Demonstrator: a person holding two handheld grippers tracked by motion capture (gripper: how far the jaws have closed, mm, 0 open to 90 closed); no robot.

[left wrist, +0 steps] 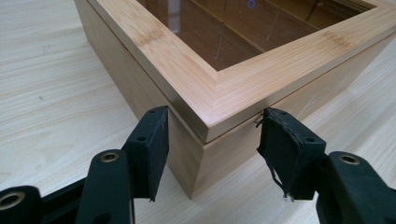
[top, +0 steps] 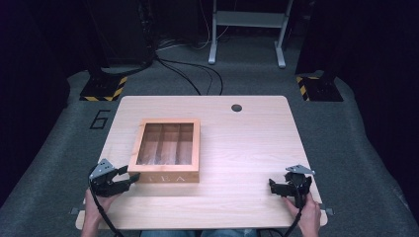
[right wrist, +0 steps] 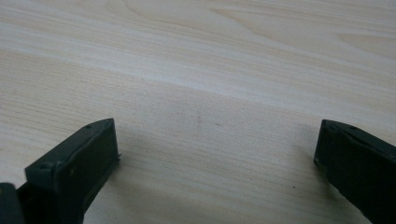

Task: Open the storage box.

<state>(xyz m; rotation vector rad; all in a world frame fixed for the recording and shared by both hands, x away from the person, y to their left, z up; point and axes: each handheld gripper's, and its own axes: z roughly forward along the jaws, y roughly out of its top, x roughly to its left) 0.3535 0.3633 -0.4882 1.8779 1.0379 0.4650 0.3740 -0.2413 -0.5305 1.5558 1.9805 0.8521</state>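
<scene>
Starting at the left, the left gripper [top: 129, 178] sits low on the pale wooden tabletop [top: 247, 143], its fingers [left wrist: 152, 144] spread wide and straddling the near left corner of the wooden tea box [top: 167, 150]. From the left gripper view, one pad stands just beside the box's left wall and the other just beside its front wall, the corner edge between them; whether either pad actually touches the wood, I cannot tell. The box lies left of centre on the tabletop, lid down, with a window in the lid showing three long compartments inside and the letters TEA on the front face. Over to the right now, well apart from the box, the right gripper [top: 277, 186] rests near the tabletop's near right corner, held in the person's right hand [top: 309, 216]. Its fingers [right wrist: 74, 172] are wide apart over bare wood, gripping nothing.
</scene>
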